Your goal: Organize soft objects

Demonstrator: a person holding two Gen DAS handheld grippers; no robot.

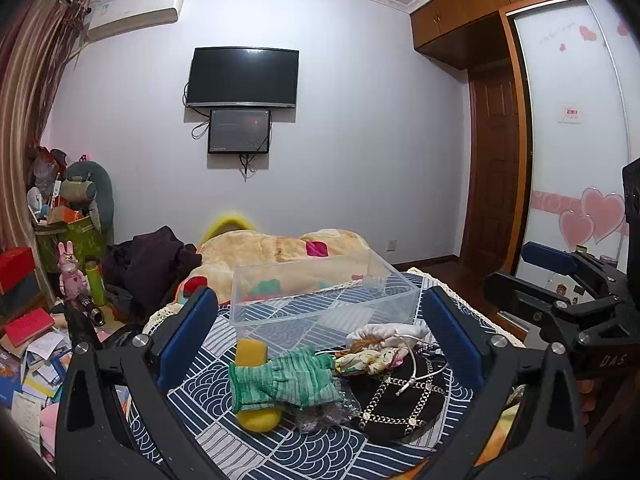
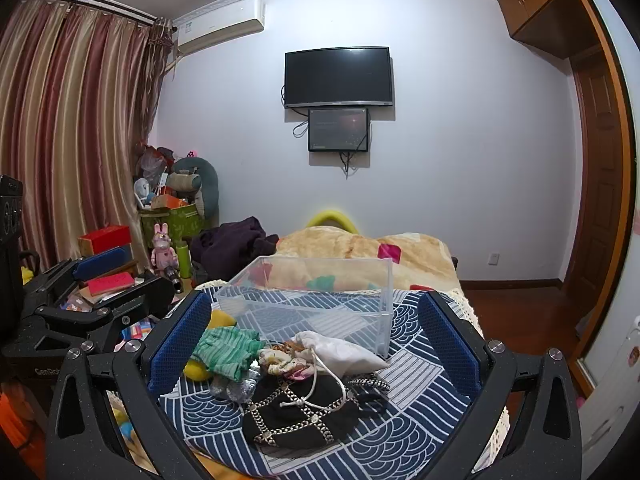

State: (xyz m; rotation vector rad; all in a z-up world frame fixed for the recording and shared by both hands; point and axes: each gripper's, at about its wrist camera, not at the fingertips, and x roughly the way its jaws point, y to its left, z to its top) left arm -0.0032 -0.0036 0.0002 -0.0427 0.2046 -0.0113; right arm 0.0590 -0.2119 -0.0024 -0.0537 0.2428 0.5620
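Clear plastic bin [image 1: 324,300] upright, empty, on blue patterned cloth. Just in front: green striped glove [image 1: 284,380] draped over yellow sponge [image 1: 251,354], white drawstring pouch [image 2: 340,350], floral fabric bundle [image 2: 280,360], black chain-patterned bag [image 2: 304,412] nearest.

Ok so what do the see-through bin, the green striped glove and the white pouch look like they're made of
The bin looks like rigid clear plastic: glossy walls, and the patterned cloth shows through. The green glove seems knitted fabric, with ribbed stripes and a matte, floppy drape. The white pouch appears to be soft woven cloth, likely cotton, wrinkled, with a cord drawstring.
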